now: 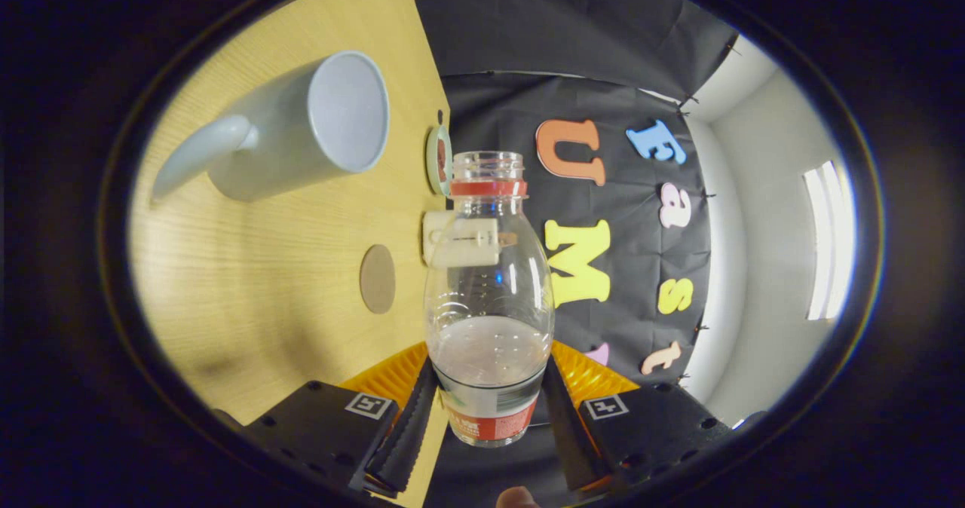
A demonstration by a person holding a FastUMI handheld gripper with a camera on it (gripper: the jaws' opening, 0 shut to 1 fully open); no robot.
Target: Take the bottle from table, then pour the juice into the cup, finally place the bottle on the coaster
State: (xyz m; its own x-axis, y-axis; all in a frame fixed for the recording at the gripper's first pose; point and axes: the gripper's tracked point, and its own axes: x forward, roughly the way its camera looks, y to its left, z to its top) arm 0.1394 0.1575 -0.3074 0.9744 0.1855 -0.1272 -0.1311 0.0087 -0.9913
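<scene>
**Bottle held and turned on its side, pour not yet begun**

The light wooden table (249,282) takes up the side of the view beyond the left finger, and appears rotated, which suggests the tool has been rolled sideways. Everything below is placed from the bottle.

The clear plastic bottle with a red neck ring and a red label band (488,297) sits between the two fingers of the gripper (488,410), which press on its lower body from both sides, so the tool is clamped on it. The cap looks to be off, and a small amount of pale juice lies low in the bottle, near the fingers.

The pale grey ceramic mug with a handle (301,127) stands on the table well to one side of the bottle's neck, its open mouth facing the bottle. It appears empty.

A small round tan coaster (378,279) lies on the table between mug and bottle, nearer the bottle's middle.

By my reading, pouring is the step in hand. Next, the bottle's mouth must come over the mug's rim and tip further until the juice runs.
</scene>
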